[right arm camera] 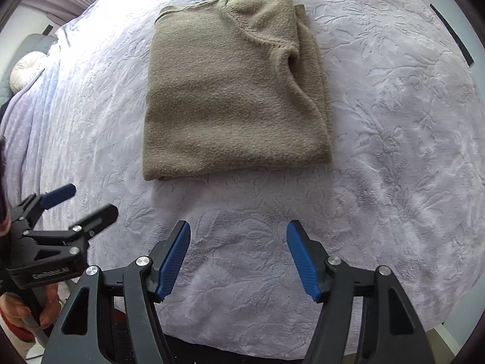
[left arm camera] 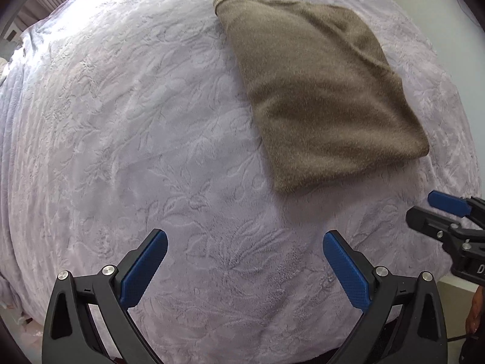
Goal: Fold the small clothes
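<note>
Both my grippers, right [right arm camera: 238, 261] and left [left arm camera: 245, 268], hang open and empty near the folded tan knit sweater [right arm camera: 233, 91] on the lilac embossed bedspread [right arm camera: 394, 151]; right sits squarer before its near edge.

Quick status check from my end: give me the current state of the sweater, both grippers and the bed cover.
Sweater: folded into a compact rectangle, lying flat on the bed cover, touched by neither gripper.
Left gripper: open, nothing between the fingers, above bare cover short of the sweater.
Right gripper: open, empty, clear of the sweater's near edge.
Bed cover: spread out under the sweater, only light wrinkles.
</note>
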A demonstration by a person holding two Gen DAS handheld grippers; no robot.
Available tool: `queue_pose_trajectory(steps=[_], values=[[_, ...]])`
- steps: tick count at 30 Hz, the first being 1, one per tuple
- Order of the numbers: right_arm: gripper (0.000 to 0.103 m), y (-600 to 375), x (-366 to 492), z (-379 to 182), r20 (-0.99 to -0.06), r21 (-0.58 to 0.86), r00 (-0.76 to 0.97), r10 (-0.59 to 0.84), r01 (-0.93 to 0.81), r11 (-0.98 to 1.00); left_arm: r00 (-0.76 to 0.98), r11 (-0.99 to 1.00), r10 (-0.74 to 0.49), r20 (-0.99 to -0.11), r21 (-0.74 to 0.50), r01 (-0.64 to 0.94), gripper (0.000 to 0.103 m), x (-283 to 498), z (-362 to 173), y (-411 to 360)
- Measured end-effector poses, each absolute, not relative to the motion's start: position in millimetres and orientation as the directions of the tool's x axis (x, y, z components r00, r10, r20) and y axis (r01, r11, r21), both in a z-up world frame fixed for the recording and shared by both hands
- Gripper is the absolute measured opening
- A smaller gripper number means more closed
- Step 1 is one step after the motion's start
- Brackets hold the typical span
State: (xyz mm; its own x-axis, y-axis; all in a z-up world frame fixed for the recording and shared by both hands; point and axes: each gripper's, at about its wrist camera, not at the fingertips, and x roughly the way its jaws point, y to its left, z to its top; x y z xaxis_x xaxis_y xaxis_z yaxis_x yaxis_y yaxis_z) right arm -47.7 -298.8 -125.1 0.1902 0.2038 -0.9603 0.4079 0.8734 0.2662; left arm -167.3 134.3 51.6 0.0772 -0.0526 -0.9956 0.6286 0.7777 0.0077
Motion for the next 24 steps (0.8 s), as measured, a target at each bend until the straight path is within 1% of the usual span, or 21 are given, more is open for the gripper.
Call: queue_pose_trajectory(steps=[2,9,24], values=[[0.077,-304.5,-51.8,-126.1,-0.961,0.265,0.189,0.202,0.419,0.868,0.080,0.773,-0.034,-0.996,0.024,0.634,0.103,-170.8,49.3,131.9],[0.077,-321.8,-67.7,-133.8,-0.966,0.254,0.160,0.201,0.469,0.846,0.095,0.760,-0.003,-0.996,0.059,0.647,0.103,-178.9,48.2,125.4],[0.077,-329.8,-76.0,-141.1,-0.971,0.240,0.136,0.199,0.491,0.838,0.061,0.751,0.019,-0.998,0.055,0.658,0.103,-178.3,36.9,118.7]])
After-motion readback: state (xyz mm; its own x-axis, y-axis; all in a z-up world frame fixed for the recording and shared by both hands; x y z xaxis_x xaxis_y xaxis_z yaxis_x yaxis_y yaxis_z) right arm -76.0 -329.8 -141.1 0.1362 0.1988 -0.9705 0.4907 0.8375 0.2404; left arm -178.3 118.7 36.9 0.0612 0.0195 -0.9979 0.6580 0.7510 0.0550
